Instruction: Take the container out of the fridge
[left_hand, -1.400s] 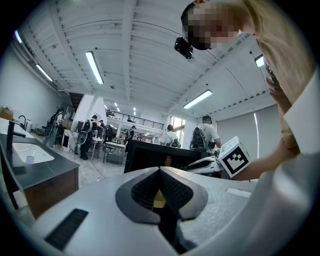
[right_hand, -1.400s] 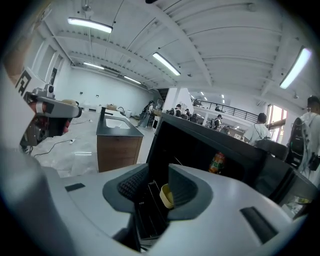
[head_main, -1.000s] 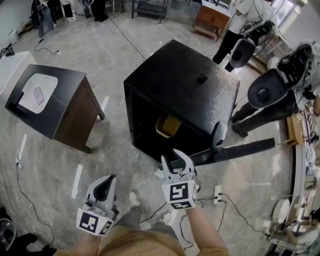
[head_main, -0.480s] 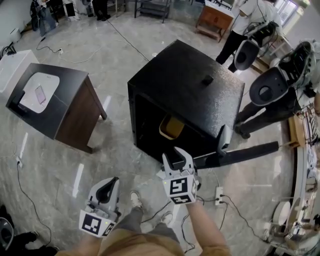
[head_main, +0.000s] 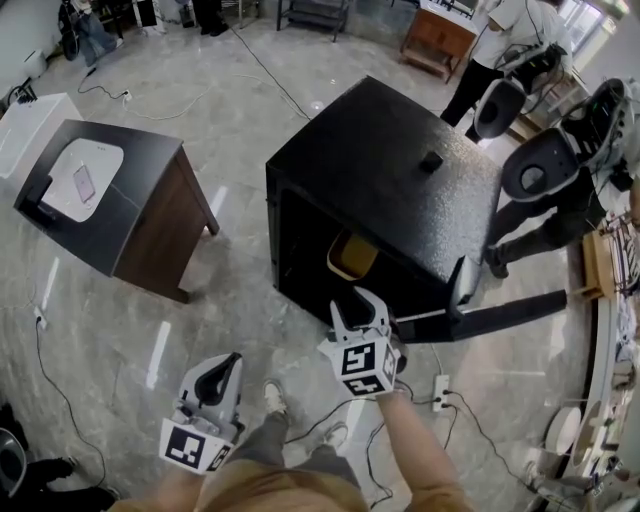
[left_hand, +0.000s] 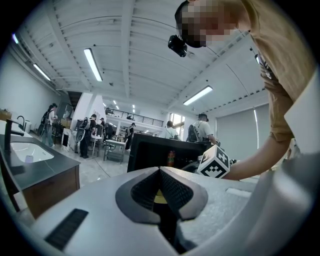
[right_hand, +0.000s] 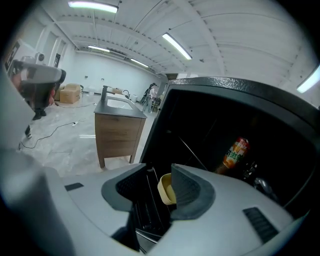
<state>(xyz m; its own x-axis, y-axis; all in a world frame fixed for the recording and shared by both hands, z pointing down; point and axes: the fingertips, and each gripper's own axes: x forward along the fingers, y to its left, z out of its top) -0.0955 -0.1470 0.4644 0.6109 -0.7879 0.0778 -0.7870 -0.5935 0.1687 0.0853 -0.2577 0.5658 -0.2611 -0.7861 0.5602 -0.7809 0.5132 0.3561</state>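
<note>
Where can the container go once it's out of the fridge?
Free: the top of the fridge, bare except a small black object; the floor strip between fridge and wooden cabinet. Crowded: power strip by the feet, open door and chairs on the right.

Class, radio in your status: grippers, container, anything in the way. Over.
Right gripper open, jaws just opening, nothing between them. Left gripper shut, empty. Yellow container inside fridge, door open. Nothing in the way.

Grey left gripper (head_main: 224, 362) and right gripper (head_main: 357, 306), checkered marker cubes (head_main: 362, 368) (tan shirt (head_main: 280, 490)).
</note>
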